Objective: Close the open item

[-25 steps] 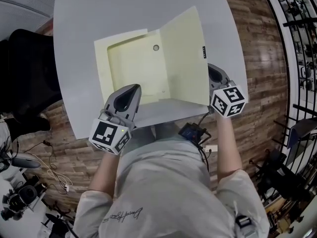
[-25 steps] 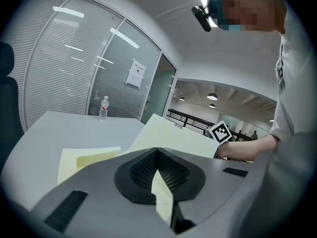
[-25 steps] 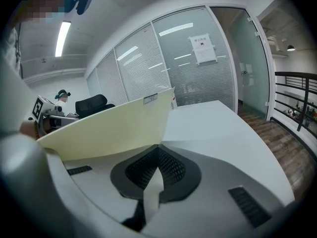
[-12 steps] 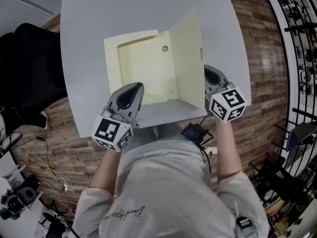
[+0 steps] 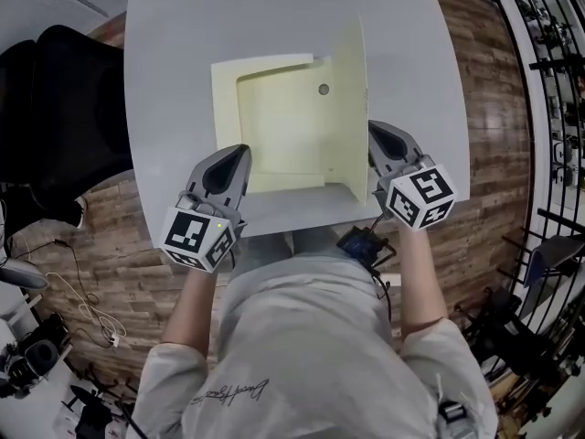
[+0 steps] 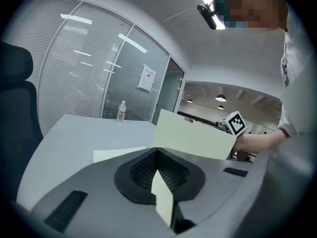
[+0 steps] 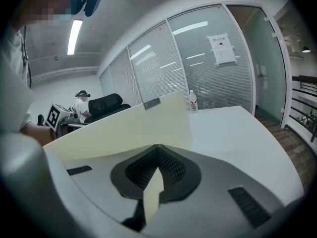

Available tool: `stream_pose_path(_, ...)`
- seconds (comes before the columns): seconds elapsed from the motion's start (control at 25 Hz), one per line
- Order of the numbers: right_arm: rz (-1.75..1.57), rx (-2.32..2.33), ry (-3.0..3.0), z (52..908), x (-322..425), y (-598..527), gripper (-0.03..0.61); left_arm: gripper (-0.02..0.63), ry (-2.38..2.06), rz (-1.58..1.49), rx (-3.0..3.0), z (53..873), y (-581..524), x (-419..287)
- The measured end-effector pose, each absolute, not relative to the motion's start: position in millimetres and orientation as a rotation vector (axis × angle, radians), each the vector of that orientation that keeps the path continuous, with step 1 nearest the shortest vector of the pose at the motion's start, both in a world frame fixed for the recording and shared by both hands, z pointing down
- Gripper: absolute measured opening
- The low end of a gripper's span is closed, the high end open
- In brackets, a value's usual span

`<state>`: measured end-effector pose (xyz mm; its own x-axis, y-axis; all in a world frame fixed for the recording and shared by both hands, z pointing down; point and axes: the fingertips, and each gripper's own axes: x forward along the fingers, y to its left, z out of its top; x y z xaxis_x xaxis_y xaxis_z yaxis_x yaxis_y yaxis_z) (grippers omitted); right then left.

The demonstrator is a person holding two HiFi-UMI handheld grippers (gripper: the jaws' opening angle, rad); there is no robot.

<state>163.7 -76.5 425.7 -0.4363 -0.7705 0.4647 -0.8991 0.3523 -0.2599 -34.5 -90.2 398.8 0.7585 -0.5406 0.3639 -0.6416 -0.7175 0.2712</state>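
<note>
Two tools: both clamped on the pale yellow folder [image 5: 283, 135], one at each near corner.
Left tool [image 5: 234, 154]: jaws pinched on the near-left edge of the flat half, with a strip of yellow sheet between them.
Right tool [image 5: 377, 128]: jaws pinched on the near edge of the cover [image 5: 352, 108].
Cover: raised almost upright along the folder's right side.
Folder: open on the grey desk [image 5: 183, 44], close to its near edge.
Far on the desk: a water bottle [image 6: 121, 110].
Left of the desk: a black office chair [image 5: 55, 108].
</note>
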Motion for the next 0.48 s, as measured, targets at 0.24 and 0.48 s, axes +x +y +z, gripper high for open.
stream_pose_path(0.24,0.705,1.463,-2.357,427,148,-85,0.012,0.008,-1.005,0.372,2.528,410,-110,-73)
stream_pose_path(0.48,0.691,1.428,-2.35,428,137,-87,0.012,0.008,-1.098,0.399,2.46,435,-120,-106)
